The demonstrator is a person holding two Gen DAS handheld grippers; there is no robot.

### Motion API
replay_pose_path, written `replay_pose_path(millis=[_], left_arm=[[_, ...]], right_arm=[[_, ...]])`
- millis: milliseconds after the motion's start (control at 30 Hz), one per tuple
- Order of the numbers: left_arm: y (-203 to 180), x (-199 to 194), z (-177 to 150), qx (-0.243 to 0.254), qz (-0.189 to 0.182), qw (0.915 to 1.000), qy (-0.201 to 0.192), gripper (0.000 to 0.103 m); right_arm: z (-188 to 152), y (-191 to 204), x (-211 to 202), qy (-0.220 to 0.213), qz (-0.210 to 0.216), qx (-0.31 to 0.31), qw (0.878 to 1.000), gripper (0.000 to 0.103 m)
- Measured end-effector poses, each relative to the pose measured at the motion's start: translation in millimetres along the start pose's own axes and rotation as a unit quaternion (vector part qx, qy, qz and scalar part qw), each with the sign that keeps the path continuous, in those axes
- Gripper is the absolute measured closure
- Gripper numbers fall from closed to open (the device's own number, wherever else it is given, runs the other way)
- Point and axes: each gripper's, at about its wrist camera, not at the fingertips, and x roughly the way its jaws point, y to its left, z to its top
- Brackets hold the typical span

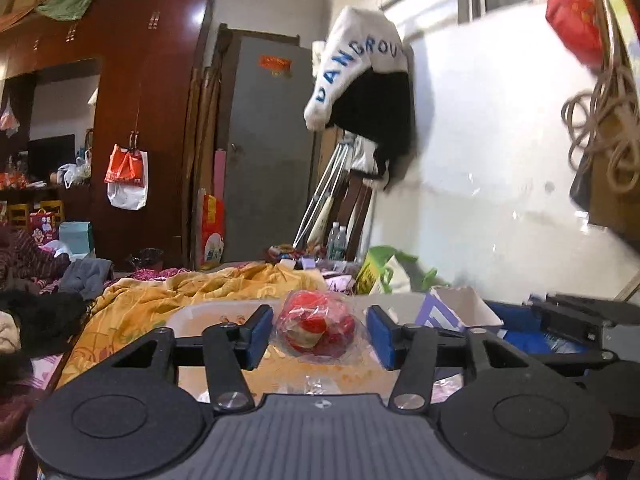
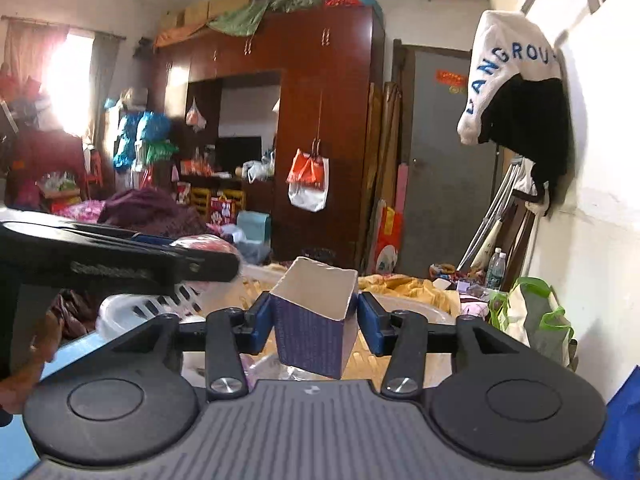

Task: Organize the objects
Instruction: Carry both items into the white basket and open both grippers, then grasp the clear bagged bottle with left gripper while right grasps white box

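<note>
My right gripper (image 2: 314, 322) is clamped on a purple woven-pattern carton (image 2: 314, 320), tilted, its long axis near vertical and its open white mouth facing up and away. My left gripper (image 1: 318, 330) holds a clear bag of red-and-white wrapped items (image 1: 318, 328), both pads touching the plastic. Both hang just above the white slatted basket (image 2: 160, 304); yellow bedding (image 1: 160, 300) lies beyond it.

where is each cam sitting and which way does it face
Left wrist: sits on the left claw, facing the grey door; a wrapped red item hangs between its pads.
Right wrist: sits on the right claw, facing the wardrobe; it grips a purple box, left claw at left.
Shared: door, wardrobe, white basket.
</note>
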Motion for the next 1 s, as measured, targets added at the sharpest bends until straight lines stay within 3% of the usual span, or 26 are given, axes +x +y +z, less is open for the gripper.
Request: replay_pose_path(millis=[67, 100, 133, 167, 300, 533, 600, 667, 767, 1000], left_arm=[[3, 1, -6, -0.004, 0.004, 0.9999, -0.009, 0.023], [6, -3, -9, -0.012, 0.001, 0.9998, -0.016, 0.016], [9, -9, -12, -0.02, -0.005, 0.9995, -0.025, 0.015], [12, -17, -14, -0.028, -0.009, 0.9989, -0.036, 0.015], [17, -57, -30, -0.035, -0.01, 0.9976, -0.059, 0.015], [16, -130, -101, -0.028, -0.029, 0.9961, -0.079, 0.015], [17, -131, -113, -0.034, -0.02, 0.9974, -0.061, 0.015], [25, -123, -119, -0.056, -0.024, 0.9973, -0.042, 0.017], [32, -116, -128, -0.072, -0.031, 0.9967, -0.02, 0.029], [2, -127, -140, -0.001, -0.071, 0.9973, -0.016, 0.03]], right_arm=[[-3, -1, -3, -0.003, -0.013, 0.0, 1.0, 0.036], [-6, -3, -11, -0.021, -0.015, 0.004, 1.0, 0.019], [-11, -4, -25, -0.041, -0.013, 0.007, 0.999, 0.005], [-14, -4, -37, -0.059, -0.007, 0.008, 0.998, 0.0], [-25, -5, -75, -0.076, -0.003, 0.031, 0.997, 0.0], [-88, -2, -98, 0.007, 0.046, 0.07, 0.996, 0.0], [-93, -10, -94, 0.025, 0.067, 0.097, 0.993, 0.002], [-98, -13, -90, 0.035, 0.061, 0.107, 0.992, 0.006], [-101, -17, -79, 0.058, 0.051, 0.117, 0.99, 0.015], [-109, -2, -62, 0.102, 0.055, 0.096, 0.989, 0.014]])
